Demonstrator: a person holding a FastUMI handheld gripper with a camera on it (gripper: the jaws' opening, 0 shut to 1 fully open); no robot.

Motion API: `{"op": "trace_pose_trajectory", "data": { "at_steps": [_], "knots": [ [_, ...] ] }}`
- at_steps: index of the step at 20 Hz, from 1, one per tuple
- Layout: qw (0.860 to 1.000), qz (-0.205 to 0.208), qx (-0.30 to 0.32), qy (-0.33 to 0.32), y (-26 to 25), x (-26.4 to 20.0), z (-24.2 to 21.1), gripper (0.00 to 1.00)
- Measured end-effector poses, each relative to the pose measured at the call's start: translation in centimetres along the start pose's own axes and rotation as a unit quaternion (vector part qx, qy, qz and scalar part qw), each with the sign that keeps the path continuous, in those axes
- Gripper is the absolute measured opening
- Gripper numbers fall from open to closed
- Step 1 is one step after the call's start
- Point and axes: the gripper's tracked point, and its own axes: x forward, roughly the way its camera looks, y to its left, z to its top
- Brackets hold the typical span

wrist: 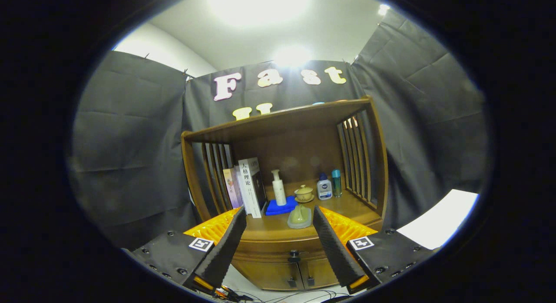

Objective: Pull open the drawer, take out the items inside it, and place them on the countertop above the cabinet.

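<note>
A wooden cabinet (373, 164) stands straight ahead against the black cloth wall. Its drawer (269, 253) runs under the countertop (269, 227) and is shut, with a small dark knob (294, 253) at its middle. My gripper (278, 211) is open, with nothing between its two black ridged fingers (230, 242). The knob lies beyond them, low in the gap between them. What is inside the drawer is hidden.
On the countertop stand several books (249, 188), a white pump bottle (278, 188) on a blue pad (278, 207), a lidded cup (303, 193), two small bottles (324, 187) and a pale green piece (299, 216). Two cabinet doors (278, 277) sit below the drawer. Cables (278, 296) lie on the floor.
</note>
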Motion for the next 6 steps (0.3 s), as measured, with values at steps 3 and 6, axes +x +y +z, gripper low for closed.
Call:
{"op": "trace_pose_trajectory", "data": {
  "at_steps": [3,6],
  "knots": [
    [1.000,-0.011,0.010,0.005,0.2,-0.6,0.8,0.97],
    [1.000,-0.012,0.001,-0.012,1.4,-2.1,0.7,0.98]
  ]
}}
